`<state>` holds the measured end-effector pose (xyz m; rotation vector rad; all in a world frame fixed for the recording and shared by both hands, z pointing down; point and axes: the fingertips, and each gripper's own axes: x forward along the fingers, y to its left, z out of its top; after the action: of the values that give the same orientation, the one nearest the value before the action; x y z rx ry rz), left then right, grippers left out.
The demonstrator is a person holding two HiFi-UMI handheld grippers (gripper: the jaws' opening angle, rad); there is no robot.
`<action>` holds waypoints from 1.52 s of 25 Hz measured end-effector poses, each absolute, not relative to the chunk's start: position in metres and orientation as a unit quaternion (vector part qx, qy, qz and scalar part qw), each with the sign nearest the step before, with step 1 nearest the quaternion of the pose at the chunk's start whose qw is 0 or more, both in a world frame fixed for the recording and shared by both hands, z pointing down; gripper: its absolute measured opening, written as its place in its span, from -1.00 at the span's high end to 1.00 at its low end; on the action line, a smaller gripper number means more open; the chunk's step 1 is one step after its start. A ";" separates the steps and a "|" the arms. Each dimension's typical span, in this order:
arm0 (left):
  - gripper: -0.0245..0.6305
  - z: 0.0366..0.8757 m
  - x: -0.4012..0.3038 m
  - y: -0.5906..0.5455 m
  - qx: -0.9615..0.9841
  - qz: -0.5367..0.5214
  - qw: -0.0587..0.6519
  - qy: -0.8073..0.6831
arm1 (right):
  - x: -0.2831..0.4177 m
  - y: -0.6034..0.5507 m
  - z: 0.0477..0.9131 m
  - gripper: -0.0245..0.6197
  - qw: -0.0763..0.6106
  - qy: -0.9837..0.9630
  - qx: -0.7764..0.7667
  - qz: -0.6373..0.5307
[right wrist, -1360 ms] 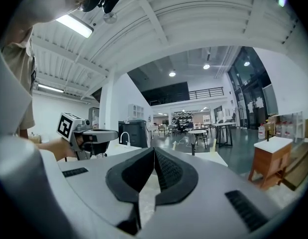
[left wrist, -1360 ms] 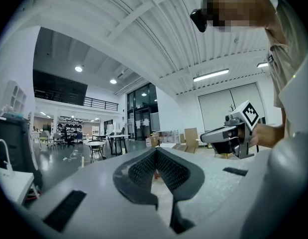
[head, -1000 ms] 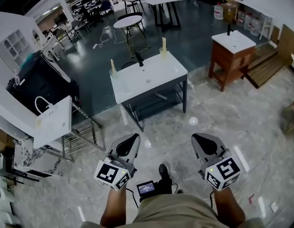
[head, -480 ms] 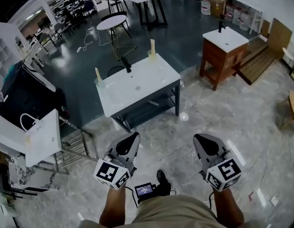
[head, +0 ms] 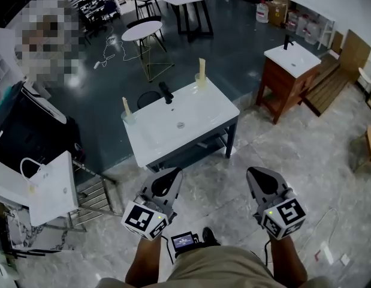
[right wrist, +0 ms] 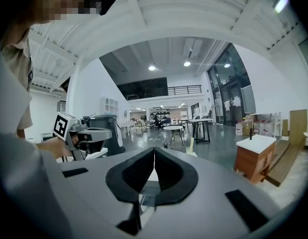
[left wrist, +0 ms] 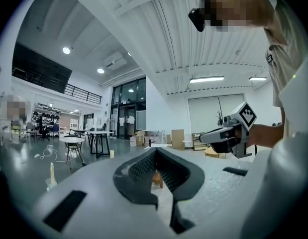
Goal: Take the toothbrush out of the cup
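Note:
A white washbasin stand point(head: 197, 116) with a black tap point(head: 166, 92) stands ahead of me on the marble floor. Two clear cups sit on its top, each with an upright pale toothbrush: one at the left corner point(head: 127, 110), one at the far right corner point(head: 201, 74). My left gripper point(head: 172, 173) and right gripper point(head: 252, 173) are held level, side by side, well short of the stand. Both are shut and hold nothing. In the left gripper view the shut left gripper point(left wrist: 156, 153) points past the left cup point(left wrist: 51, 176). The right gripper point(right wrist: 154, 151) faces the right cup's toothbrush point(right wrist: 191, 146).
A wooden vanity point(head: 290, 72) with a white top stands at the right, with wooden steps point(head: 329, 84) beyond it. A white cabinet point(head: 51, 186) and a black bin point(head: 29, 129) are at the left. A round table point(head: 144, 32) stands behind the washbasin stand.
The washbasin stand has come nearer and lower in the head view as the person walks toward it. Both grippers travel along, still shut and empty.

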<state>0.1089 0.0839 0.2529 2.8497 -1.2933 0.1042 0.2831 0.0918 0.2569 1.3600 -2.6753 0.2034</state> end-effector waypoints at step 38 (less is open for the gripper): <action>0.90 0.281 0.057 -0.215 0.865 0.056 0.029 -0.498 | 0.248 -0.303 0.296 0.90 0.082 -0.911 0.398 0.073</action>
<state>0.0572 -0.2152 0.2814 2.6675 -1.5363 0.1717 0.2478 -0.3031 0.2961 1.1888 -2.7210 0.2175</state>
